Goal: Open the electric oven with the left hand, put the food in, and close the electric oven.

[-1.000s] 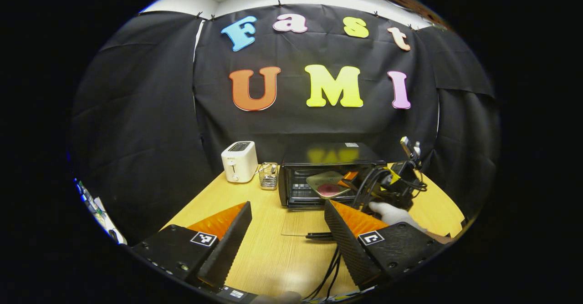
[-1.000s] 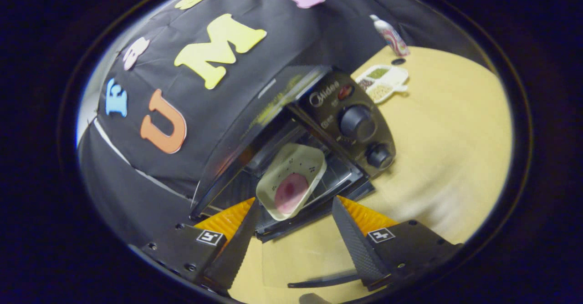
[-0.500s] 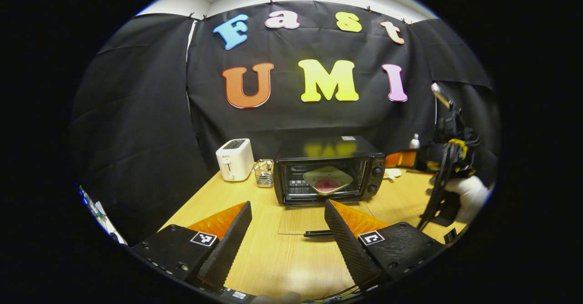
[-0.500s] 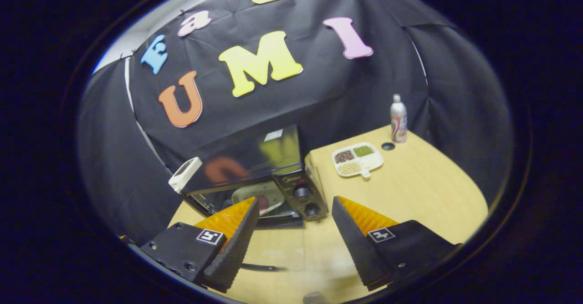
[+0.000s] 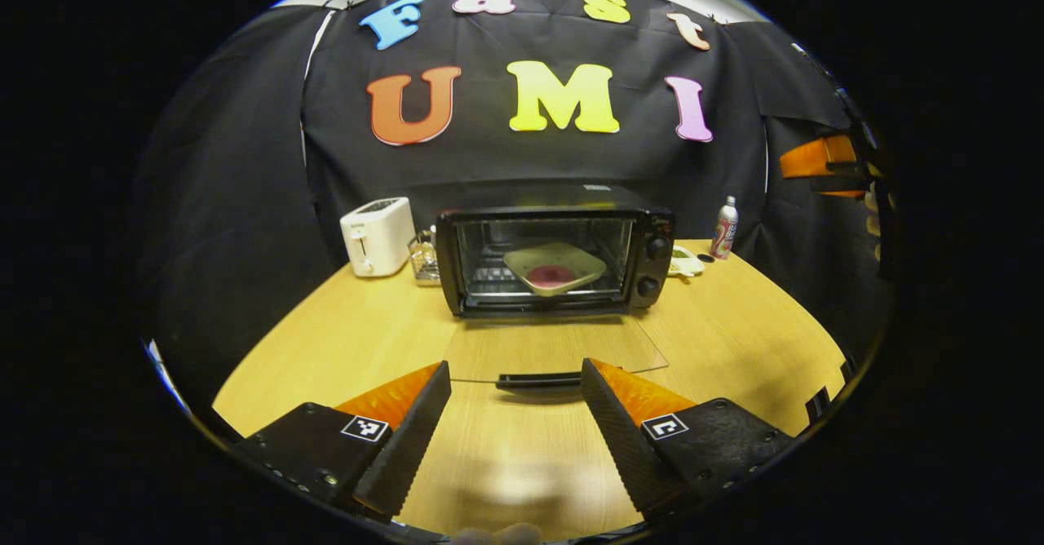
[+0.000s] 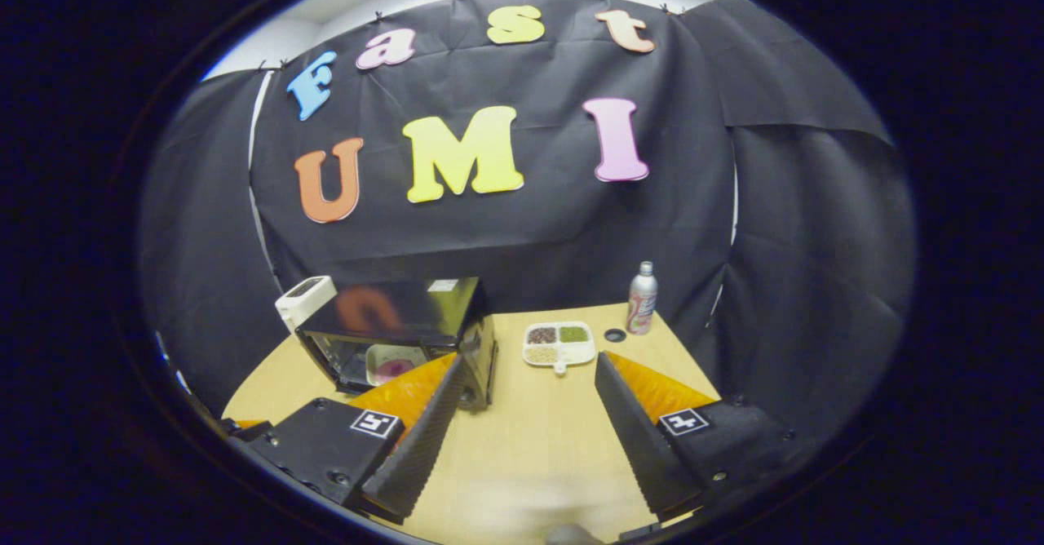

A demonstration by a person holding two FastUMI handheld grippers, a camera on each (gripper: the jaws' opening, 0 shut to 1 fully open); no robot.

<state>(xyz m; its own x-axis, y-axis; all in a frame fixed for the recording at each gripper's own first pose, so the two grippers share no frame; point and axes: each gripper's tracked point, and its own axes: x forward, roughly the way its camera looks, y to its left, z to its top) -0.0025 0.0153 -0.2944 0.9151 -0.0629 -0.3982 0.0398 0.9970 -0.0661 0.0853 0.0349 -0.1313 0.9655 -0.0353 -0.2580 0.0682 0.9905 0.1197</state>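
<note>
Left gripper view looks at the oven (image 5: 555, 259) at 12 o'clock on the worktop (image 5: 342, 341). Its glass door (image 5: 555, 349) lies flat open, with the handle (image 5: 538, 380) near the left tool (image 5: 515, 414), which gapes wide and grasps nothing. A tray (image 5: 555, 266) with pink food (image 5: 550, 276) sits inside. A toaster (image 5: 377, 235) stands at 10 o'clock. Right gripper view has the right tool (image 6: 530, 423) spread apart with nothing in it, the oven at 9 o'clock, a snack dish (image 6: 559, 343) and a bottle (image 6: 642, 298) behind.

Right gripper (image 6: 522, 414) back from oven (image 6: 404, 329)
</note>
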